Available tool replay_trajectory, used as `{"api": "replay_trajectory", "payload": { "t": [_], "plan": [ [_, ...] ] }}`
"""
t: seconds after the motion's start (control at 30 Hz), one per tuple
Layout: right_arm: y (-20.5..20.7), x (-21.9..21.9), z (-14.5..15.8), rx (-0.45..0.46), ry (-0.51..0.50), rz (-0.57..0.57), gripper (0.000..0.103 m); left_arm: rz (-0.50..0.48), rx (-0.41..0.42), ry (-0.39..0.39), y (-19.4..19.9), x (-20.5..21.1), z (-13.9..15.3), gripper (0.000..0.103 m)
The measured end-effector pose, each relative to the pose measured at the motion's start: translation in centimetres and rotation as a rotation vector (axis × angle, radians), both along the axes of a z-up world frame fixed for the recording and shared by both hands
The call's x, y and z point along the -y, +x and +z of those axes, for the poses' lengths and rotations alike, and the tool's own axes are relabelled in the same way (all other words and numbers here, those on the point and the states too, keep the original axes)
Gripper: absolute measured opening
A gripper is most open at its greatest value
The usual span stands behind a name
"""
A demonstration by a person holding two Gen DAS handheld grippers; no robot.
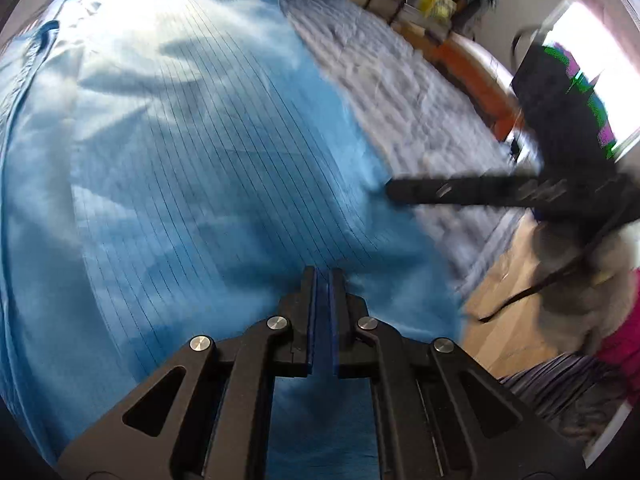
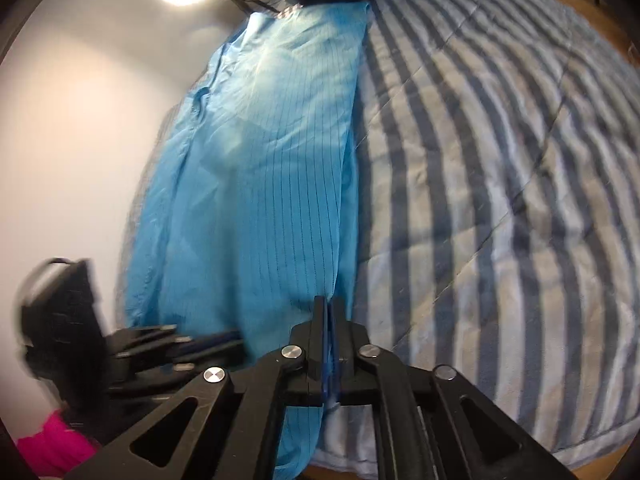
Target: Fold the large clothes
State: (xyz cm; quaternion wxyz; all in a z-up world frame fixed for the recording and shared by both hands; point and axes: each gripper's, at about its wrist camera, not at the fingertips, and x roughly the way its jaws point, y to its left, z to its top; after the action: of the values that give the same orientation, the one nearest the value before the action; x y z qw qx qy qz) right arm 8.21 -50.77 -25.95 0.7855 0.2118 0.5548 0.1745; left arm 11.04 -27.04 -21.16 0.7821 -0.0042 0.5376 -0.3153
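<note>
A thin, pinstriped blue garment [image 1: 180,160] is spread ahead on a striped quilt [image 2: 500,200]. Its near edge is pinched by the left gripper [image 1: 323,276] and right gripper [image 2: 329,304].

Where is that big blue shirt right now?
The blue shirt lies spread along the left side of the striped blanket in the right wrist view, next to the white wall, with the right gripper clamped on its near edge.

Left claw [image 1: 323,276] nearly closed, pinching cloth, right claw [image 2: 329,306] clamped tight on cloth, both pointing forward, close together.
</note>
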Motion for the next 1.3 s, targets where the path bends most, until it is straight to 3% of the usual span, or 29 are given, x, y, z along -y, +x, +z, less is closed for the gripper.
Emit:
{"api": "replay_trajectory", "payload": {
  "t": [0.07, 0.2, 0.27, 0.3, 0.37, 0.4, 0.5, 0.73, 0.83, 0.9, 0.97, 1.03, 1.13, 1.3],
  "plan": [
    [-0.5, 0.7, 1.3, 0.037, -0.001, -0.014, 0.019, -0.004, 0.005, 0.007, -0.1, -0.1, 0.3, 0.003],
    [-2.2, 2.4, 4.8, 0.134, -0.026, -0.044, 0.025, 0.023, 0.045, -0.015, -1.0, -0.5, 2.1, 0.003],
    [-3.3, 3.0, 6.7, 0.2, -0.065, -0.055, 0.034, 0.003, 0.083, -0.021, -1.9, 0.1, 3.4, 0.003],
    [-3.7, 3.3, 7.4, 0.222, -0.084, -0.06, 0.036, -0.01, 0.095, -0.025, -2.3, 0.7, 3.9, 0.004],
    [-4.8, 3.8, 8.7, 0.263, -0.132, -0.071, 0.036, -0.037, 0.1, -0.025, -2.4, 2.0, 4.7, 0.017],
    [-5.2, 4.1, 9.2, 0.277, -0.148, -0.079, 0.036, -0.05, 0.098, -0.026, -2.5, 2.9, 4.9, 0.028],
    [-6.1, 5.1, 10.3, 0.316, -0.195, -0.115, 0.036, -0.073, 0.102, 0.01, -2.7, 5.3, 4.8, 0.042],
    [-6.5, 8.0, 11.3, 0.335, -0.142, -0.194, 0.037, -0.059, 0.051, 0.149, -1.1, 8.9, 1.3, 0.044],
    [-6.2, 8.5, 11.6, 0.335, -0.113, -0.209, 0.037, -0.056, 0.076, 0.19, -1.1, 9.4, 0.7, 0.044],
    [-6.0, 8.4, 11.8, 0.34, -0.106, -0.219, 0.036, -0.072, 0.107, 0.22, -1.3, 9.6, 0.6, 0.039],
    [-5.7, 8.6, 12.0, 0.344, -0.089, -0.229, 0.037, -0.073, 0.135, 0.231, -1.3, 9.4, 0.6, 0.025],
    [-5.5, 8.7, 12.1, 0.344, -0.068, -0.234, 0.037, -0.052, 0.111, 0.2, -0.5, 9.1, 0.6, 0.007],
    [-4.5, 8.5, 12.0, 0.338, -0.042, -0.232, 0.037, -0.014, 0.047, 0.112, 0.7, 7.5, 0.7, 0.002],
    [-2.0, 8.0, 11.2, 0.308, 0.017, -0.228, 0.041, 0.032, 0.053, 0.009, 0.4, 5.4, 2.6, 0.001]
  ]
}}
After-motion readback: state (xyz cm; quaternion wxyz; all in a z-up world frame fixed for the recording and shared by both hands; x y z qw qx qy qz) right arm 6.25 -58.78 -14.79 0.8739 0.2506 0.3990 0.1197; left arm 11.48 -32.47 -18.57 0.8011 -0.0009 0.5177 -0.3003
